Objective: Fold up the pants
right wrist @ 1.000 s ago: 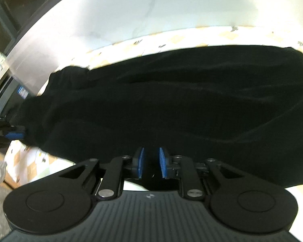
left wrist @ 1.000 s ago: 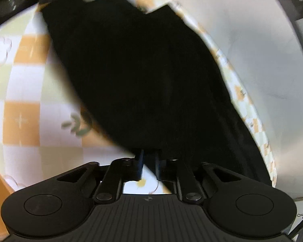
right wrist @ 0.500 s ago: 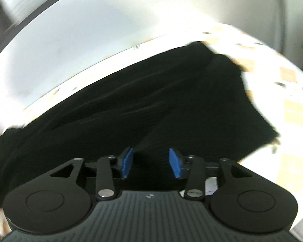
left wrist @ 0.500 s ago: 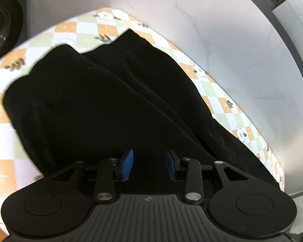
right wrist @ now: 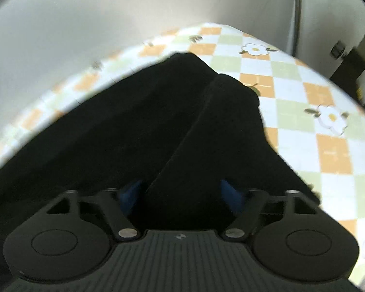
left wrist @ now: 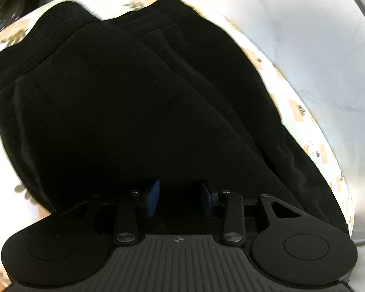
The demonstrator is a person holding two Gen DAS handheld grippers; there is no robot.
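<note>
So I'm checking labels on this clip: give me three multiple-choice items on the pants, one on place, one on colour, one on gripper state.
1. Where do the pants lie?
A. on a checked cloth
B. in a basket
C. on a bare floor

2. What colour are the pants?
A. blue
B. black
C. grey

3. How stands the right gripper?
A. shut on the pants
B. out of view
C. open

Key: 1 A, the checked cloth shows around the fabric in both views. 2 B, the fabric is black throughout. 3 C, its blue pads stand wide apart over the pants; the left gripper is open too.
</note>
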